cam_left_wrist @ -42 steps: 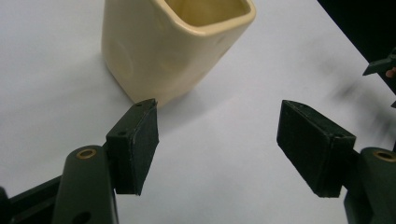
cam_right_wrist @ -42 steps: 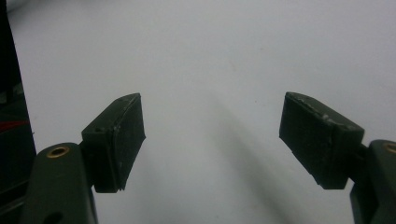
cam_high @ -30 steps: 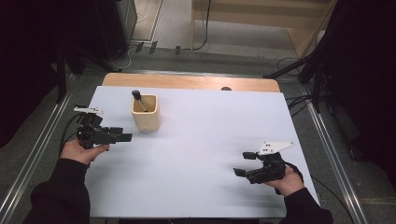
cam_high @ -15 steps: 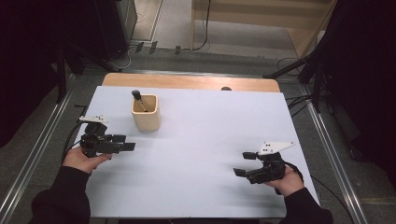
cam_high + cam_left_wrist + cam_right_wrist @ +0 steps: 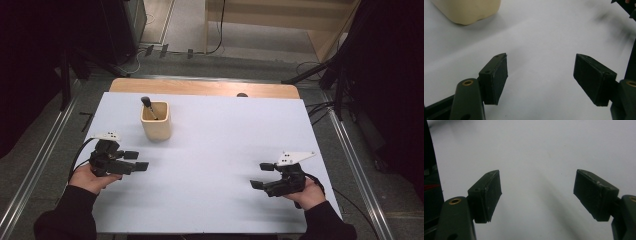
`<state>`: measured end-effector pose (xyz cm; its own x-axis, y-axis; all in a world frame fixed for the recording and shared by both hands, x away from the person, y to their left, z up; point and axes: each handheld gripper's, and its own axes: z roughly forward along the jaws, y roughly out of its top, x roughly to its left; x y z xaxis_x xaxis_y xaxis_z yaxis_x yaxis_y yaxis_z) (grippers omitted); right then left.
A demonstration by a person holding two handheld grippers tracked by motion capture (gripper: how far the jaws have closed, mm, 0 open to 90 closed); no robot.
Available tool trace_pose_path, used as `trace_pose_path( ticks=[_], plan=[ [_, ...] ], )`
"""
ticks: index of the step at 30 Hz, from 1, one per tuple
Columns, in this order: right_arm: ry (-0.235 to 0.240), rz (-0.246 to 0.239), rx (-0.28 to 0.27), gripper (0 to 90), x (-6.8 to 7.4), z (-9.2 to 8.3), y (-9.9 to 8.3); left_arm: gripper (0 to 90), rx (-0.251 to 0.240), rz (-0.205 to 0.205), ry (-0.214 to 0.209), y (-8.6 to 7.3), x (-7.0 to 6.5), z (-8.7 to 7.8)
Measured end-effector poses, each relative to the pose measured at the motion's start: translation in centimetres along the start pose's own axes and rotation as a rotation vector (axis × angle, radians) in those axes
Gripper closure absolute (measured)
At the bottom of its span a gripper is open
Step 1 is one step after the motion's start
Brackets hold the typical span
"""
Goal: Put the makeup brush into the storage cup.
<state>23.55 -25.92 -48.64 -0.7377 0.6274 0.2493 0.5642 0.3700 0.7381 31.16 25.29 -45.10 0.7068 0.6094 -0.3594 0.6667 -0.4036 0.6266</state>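
So here's the setup: a white worktop (image 5: pixel 215 145) with a person at the near edge, a claw in each hand. The left claw (image 5: pixel 136 161) sits at the near-left of the worktop, held by the left hand (image 5: pixel 90 176), and its jaws are spread wide with nothing between them. In the left gripper view the left claw (image 5: pixel 540 72) has plain white surface showing in the gap, so it's released.

The right claw (image 5: pixel 261 176) is over at the near-right, held by the right hand (image 5: pixel 306 192), pointing roughly toward the left side of the worktop. Same deal there: jaws wide apart, nothing held. The right gripper view shows the right claw (image 5: pixel 537 192) with bare white worktop between the pads.

The one thing on the worktop is a light wooden cup (image 5: pixel 156 121), standing upright in the far-left part, just beyond the left claw but not touching it. A dark-tipped stick thing (image 5: pixel 148 106) leans inside it, poking above the rim. The cup's base (image 5: pixel 469 11) also peeks in at the top-left of the left gripper view.
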Motion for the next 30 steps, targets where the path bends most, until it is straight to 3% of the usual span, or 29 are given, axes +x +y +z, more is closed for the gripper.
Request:
trace_pose_path(
  ticks=[5,11,17,30],
  plan=[
    [0.001,-0.001,-0.001,23.0,0.0,0.0,0.0,27.9,0.007,0.028,0.024,-0.6,-0.3,0.1],
    [0.002,0.005,-0.001,23.0,0.0,0.0,0.0,27.9,0.022,0.044,0.012,-1.2,-0.7,0.1],
    [0.0,0.007,-0.003,23.0,-0.1,0.0,0.0,27.9,0.055,0.068,0.025,-1.9,-1.1,0.4],
    [0.001,0.015,-0.008,23.0,-0.2,0.0,0.1,27.8,0.062,0.078,0.018,-2.3,-1.4,0.7]
  ],
)
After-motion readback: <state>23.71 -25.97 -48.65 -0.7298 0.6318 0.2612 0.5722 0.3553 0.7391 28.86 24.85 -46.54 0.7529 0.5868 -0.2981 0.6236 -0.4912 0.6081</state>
